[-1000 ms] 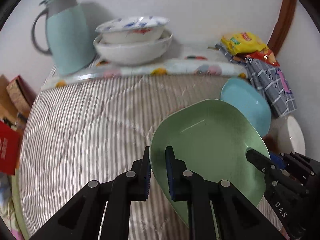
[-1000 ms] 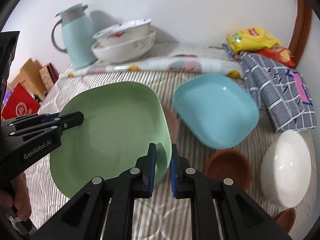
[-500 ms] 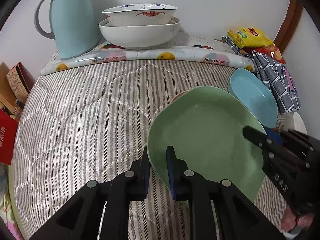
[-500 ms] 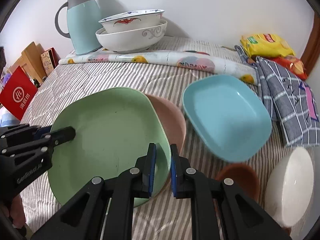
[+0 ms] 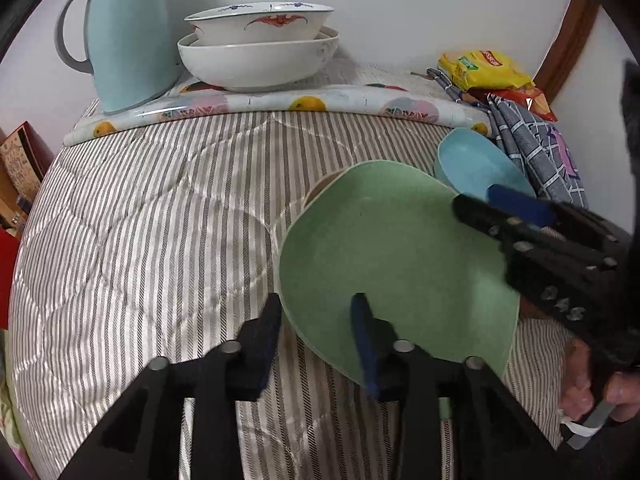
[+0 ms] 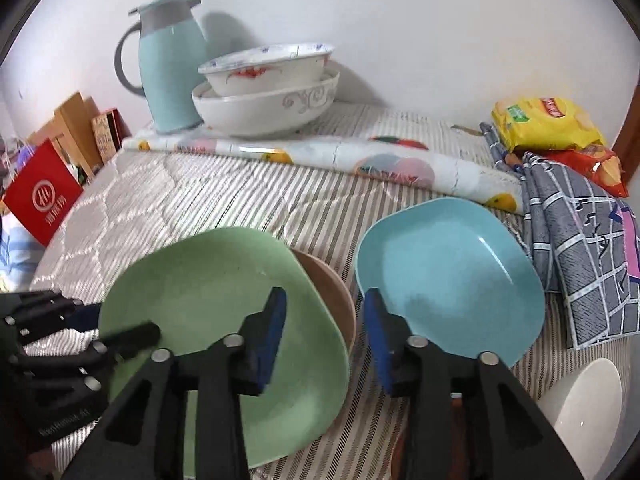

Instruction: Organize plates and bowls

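Both the left tool (image 5: 318,316) and right tool (image 6: 326,314) stand spread apart, straddling opposite rims of the square pale-green plastic plate (image 6: 224,332) at lower centre. It lies over a mostly hidden tan plate (image 6: 336,300), beside the square light-blue plastic plate (image 6: 448,276); bare striped quilt (image 5: 160,220) fills the left of the frame.

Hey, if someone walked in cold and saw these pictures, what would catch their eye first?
Likely the green plate in the foreground, lying over a pinkish-brown plate, with the open left claw and open right claw at its edges. Next, the blue plate to its right, then the stacked white bowls by the wall.
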### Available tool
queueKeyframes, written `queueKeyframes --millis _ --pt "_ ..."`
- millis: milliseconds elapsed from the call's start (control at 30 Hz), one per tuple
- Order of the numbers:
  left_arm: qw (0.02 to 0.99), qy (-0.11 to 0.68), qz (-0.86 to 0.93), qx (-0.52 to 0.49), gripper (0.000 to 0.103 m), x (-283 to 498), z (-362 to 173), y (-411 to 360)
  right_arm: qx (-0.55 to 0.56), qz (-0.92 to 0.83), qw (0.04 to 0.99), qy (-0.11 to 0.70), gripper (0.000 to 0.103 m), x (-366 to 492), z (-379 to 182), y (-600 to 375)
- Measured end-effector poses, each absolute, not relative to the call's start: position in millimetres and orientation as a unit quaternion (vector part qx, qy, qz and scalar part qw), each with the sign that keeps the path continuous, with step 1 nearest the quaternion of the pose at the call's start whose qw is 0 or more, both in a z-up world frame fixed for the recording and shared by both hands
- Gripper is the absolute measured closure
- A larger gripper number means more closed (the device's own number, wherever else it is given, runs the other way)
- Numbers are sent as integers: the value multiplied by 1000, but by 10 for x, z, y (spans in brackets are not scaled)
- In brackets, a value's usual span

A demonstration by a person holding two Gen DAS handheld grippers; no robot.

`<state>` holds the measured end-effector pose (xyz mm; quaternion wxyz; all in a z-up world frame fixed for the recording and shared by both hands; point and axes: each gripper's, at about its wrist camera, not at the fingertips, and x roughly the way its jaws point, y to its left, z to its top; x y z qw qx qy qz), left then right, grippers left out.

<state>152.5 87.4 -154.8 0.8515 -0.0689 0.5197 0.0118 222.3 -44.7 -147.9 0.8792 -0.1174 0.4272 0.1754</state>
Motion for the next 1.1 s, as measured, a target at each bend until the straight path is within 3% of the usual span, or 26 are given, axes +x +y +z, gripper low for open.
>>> queueKeyframes --millis 133,200,300,633,700,767,833,967,1100 --pt "854 513 31 -88 56 1514 -1568 893 -94 171 886 421 59 2091 -1372 -590" --pt "848 519 42 -94 37 1530 -1595 881 -77 166 886 425 57 2004 -1318 -692" --pt "846 524 54 -89 36 1519 -1593 833 -63 158 884 434 51 1891 -1283 -797" --pt "861 499 59 -75 35 1327 -1373 857 -16 180 861 475 51 1644 -1459 -786" --pt "866 491 58 -72 35 1312 -1325 883 -15 175 861 478 56 1683 -1492 -754" --pt "871 483 57 -71 35 1310 -1296 921 -15 171 859 482 77 1746 -1523 -720" --pt "874 478 49 -75 35 1323 -1299 958 -26 158 862 481 87 1820 -1556 -692" --pt "869 485 35 -92 35 1377 -1367 1019 -33 150 867 474 93 1957 -1557 -690" --pt "865 492 27 -94 35 1415 -1422 1007 -37 148 869 471 93 2109 -1520 -689"
